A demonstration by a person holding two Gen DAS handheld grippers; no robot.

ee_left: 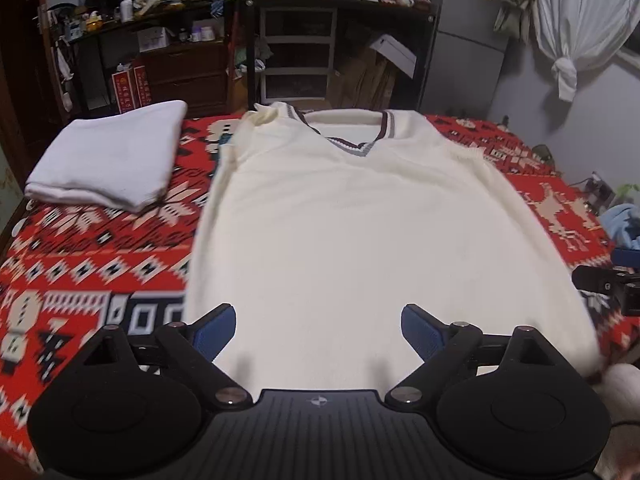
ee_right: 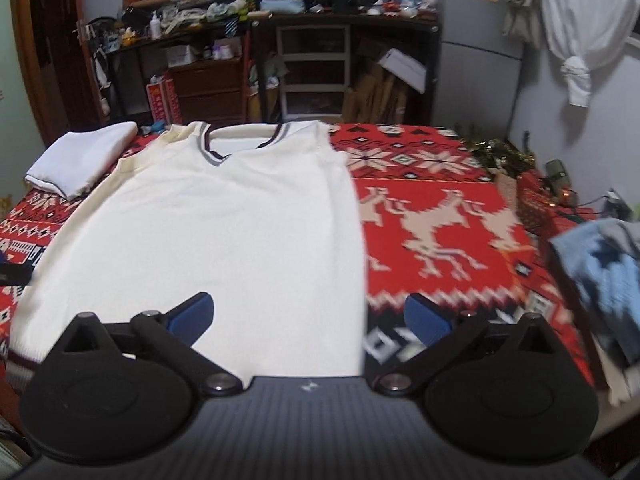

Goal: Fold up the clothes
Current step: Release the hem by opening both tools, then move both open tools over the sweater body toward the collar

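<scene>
Both spread wide, gripping nothing: left gripper above vest hem; right gripper over its right edge.

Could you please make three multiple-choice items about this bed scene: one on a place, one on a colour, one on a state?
1. Where does the folded white cloth lie relative to the cream vest in the left wrist view?
A. to its left
B. on top of it
C. to its right

2. What is the blanket's main colour?
A. green
B. red
C. yellow

3. How are both grippers?
A. shut on the vest
B. open, holding nothing
C. shut on the blanket

Answers: 1 A, it sits beside the vest's left shoulder. 2 B, red ground with pale reindeer. 3 B, the left gripper and right gripper stand wide, with nothing between their pads.
</scene>
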